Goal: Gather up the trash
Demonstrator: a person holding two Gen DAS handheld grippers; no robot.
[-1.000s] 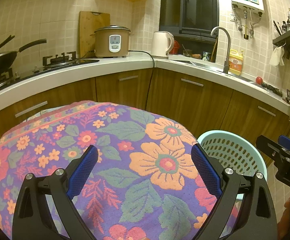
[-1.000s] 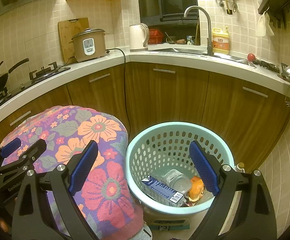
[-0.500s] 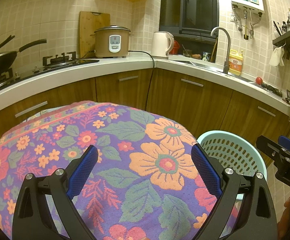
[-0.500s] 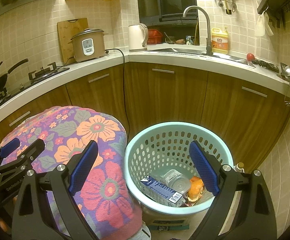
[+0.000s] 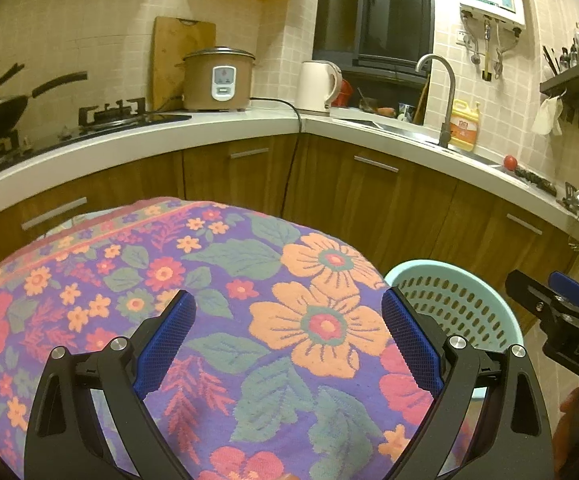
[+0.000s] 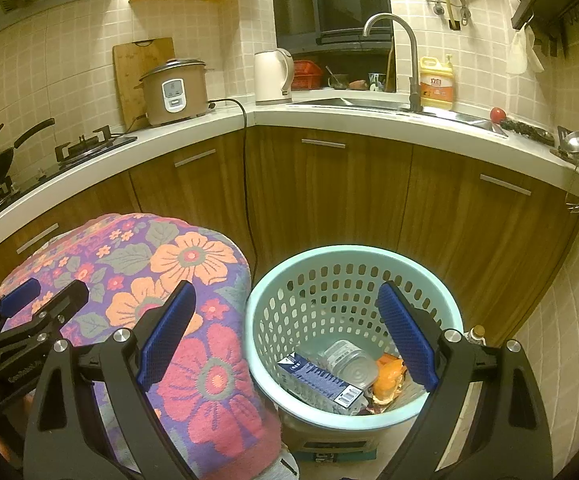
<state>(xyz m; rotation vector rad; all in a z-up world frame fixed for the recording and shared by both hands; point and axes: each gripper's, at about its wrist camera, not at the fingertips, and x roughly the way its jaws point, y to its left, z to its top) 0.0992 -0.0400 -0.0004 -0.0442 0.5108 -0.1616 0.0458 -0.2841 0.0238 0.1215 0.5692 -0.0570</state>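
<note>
Here the left gripper stood wide apart, nothing between its blue pads, poised over the floral cloth. The right gripper likewise gaped, holding nothing, above the near rim of the pale blue basket.

Only the right wrist view looked into the basket: a dark blue carton, a clear plastic bottle and an orange wrapper lay touching on the bottom. From the left wrist, the basket showed only its perforated wall, partly hidden behind the cloth and gripper finger.

What the cloth covered could not be made out. A box under the basket was largely hidden.
</note>
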